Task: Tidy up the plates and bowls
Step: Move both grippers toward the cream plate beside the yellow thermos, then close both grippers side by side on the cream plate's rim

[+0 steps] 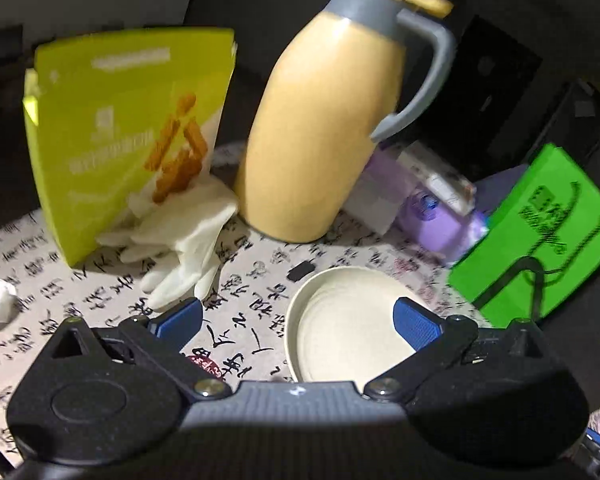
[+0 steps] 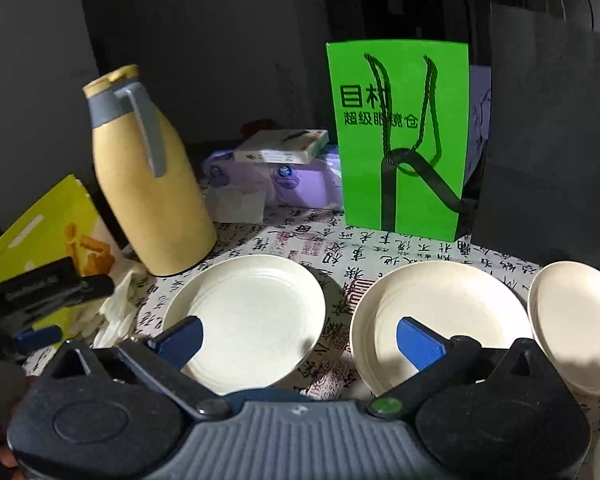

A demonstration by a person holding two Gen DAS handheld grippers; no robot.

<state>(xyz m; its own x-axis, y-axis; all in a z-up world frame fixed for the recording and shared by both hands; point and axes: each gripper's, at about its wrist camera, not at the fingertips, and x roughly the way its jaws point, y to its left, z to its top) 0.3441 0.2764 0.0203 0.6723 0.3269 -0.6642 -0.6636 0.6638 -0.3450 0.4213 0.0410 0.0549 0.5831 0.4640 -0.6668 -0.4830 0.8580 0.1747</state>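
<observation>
Plates line up on the calligraphy-print cloth [image 2: 340, 248] covering the surface. In the right wrist view, going left to right: a yellow snack box [image 2: 40, 232] at the far left, white gloves [image 2: 116, 312] beside it, a tan jug [image 2: 152, 184] with a grey handle, then a left plate [image 2: 256, 312], a middle plate [image 2: 452, 304] and a right plate [image 2: 576, 320] cut by the frame edge. The left and middle plates lie apart; the middle and right ones sit just beside each other, and whether they touch is unclear. Behind them stand purple packs [image 2: 284, 180] and a green bag [image 2: 400, 136].

The right hand-held gripper [image 2: 300, 340] is spread wide with nothing between its blue pads, which hang over the left and middle plates.

In the left wrist view the left hand-held gripper [image 1: 296, 320] is likewise wide apart and empty, its right pad above one plate [image 1: 348, 320], with the gloves [image 1: 180, 248] and jug [image 1: 320, 132] beyond.
</observation>
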